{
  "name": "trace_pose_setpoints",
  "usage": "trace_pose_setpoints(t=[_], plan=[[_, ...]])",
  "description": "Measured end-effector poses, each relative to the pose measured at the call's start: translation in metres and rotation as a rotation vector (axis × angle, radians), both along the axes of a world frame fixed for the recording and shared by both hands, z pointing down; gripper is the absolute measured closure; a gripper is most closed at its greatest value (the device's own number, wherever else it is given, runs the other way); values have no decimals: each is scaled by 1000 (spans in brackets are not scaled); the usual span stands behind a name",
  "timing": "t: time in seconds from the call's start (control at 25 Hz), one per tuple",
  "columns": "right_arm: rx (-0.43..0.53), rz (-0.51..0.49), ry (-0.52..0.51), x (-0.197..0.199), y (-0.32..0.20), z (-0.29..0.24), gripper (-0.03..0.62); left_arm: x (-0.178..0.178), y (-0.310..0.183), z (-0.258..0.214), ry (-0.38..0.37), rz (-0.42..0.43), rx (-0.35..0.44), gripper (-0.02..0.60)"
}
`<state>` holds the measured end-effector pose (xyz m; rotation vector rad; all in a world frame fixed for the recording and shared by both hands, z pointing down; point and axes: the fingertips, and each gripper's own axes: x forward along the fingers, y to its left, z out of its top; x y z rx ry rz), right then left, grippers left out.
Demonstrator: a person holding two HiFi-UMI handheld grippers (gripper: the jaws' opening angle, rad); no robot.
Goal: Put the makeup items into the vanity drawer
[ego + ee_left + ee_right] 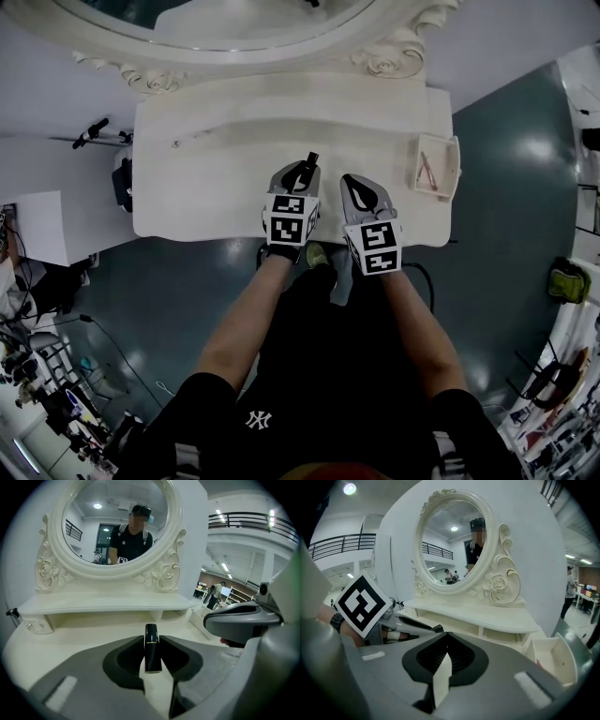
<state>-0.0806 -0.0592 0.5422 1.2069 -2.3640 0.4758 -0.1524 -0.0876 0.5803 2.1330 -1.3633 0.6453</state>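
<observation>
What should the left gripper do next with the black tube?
Probably carry the black tube, clamped in the left gripper, rightward to the open drawer at the vanity's right end, since it isn't above the drawer yet.

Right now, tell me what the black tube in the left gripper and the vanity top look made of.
Black tube: glossy black, probably plastic, with a thin gold band; glints along its side. Vanity top: cream paint, likely over wood, dull finish with faint streaks.
</observation>
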Motion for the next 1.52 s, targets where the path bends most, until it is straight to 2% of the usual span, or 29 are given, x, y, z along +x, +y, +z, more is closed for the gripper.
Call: trace_pose_setpoints(t=[0.28,0.76,1.16,1.52], plan=[[30,57,10,33,2,-19,569,44,3,-24,29,56,23,488],[60,178,28,116,8,-41,569,140,2,-59,77,174,66,486],[67,229,21,176,0,-47,569,206,-4,-66,104,217,56,486],[51,250,18,228,-11,-39,569,261,-13,-53,122,228,14,486]])
